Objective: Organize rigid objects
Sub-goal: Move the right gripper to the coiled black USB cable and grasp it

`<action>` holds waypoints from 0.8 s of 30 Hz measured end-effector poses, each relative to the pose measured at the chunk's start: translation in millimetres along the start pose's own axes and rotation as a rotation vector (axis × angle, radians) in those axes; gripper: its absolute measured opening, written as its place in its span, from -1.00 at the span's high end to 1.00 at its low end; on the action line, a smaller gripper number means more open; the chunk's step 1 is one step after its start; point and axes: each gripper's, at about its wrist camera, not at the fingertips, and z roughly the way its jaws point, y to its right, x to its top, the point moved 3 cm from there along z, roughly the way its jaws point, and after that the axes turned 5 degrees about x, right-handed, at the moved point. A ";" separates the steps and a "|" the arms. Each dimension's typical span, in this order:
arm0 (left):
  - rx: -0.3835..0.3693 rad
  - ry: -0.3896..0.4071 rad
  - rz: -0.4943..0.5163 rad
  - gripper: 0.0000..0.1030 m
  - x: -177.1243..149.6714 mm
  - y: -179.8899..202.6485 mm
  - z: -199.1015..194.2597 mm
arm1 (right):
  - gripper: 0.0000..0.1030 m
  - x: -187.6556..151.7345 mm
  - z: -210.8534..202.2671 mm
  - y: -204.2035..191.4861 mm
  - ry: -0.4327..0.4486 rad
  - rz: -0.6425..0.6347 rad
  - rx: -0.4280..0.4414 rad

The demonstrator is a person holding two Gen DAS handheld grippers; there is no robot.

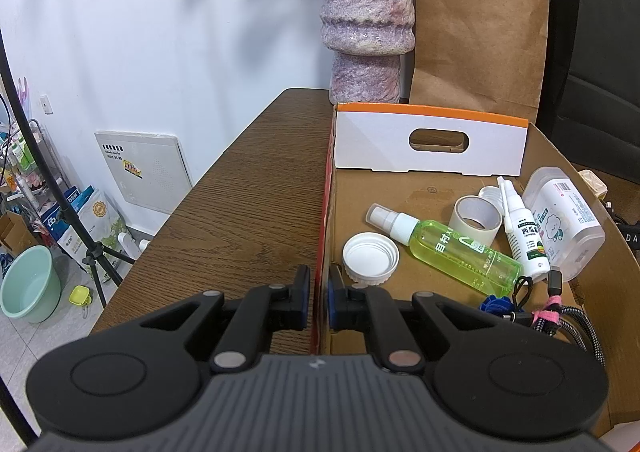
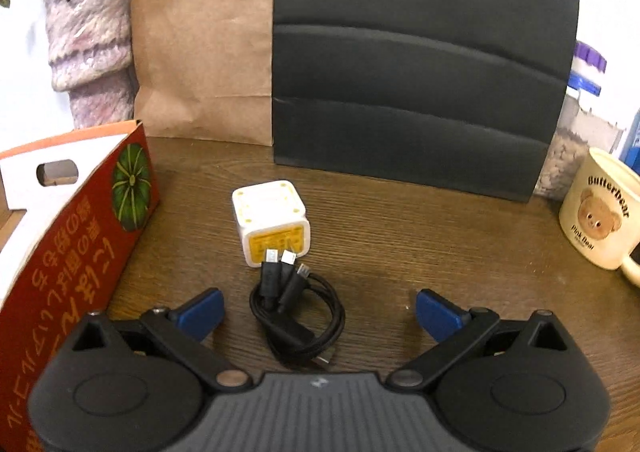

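Observation:
An open cardboard box (image 1: 400, 187) holds a green spray bottle (image 1: 460, 248), a white lid (image 1: 370, 256), a tape roll (image 1: 476, 220), a small white nozzle bottle (image 1: 524, 236), a clear jar (image 1: 564, 223) and cables (image 1: 536, 312). My left gripper (image 1: 318, 302) is shut on the box's left wall (image 1: 325, 211). In the right wrist view a coiled black cable (image 2: 296, 312) and a white cube charger (image 2: 272, 221) lie on the table. My right gripper (image 2: 318, 312) is open, with the cable between its fingers. The box's red side (image 2: 80, 244) is at left.
A mottled vase (image 1: 366, 19), a brown paper bag (image 1: 480, 27) and a black bag (image 2: 420, 63) stand at the back of the wooden table (image 1: 256, 187). A bear mug (image 2: 600, 207) stands at right. The floor at left holds a tripod (image 1: 72, 219) and a green basin (image 1: 28, 284).

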 end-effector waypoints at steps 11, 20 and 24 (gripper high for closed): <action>0.000 0.000 0.000 0.82 0.0 0.1 0.0 | -0.85 -4.2 -1.0 4.5 0.031 0.029 0.011; 0.000 0.000 0.000 0.81 0.0 0.0 0.1 | 0.07 -5.4 -8.7 3.5 0.072 0.033 0.012; 0.000 0.000 0.000 0.81 0.0 0.1 0.2 | 0.19 -5.6 -10.2 4.3 0.082 0.044 0.017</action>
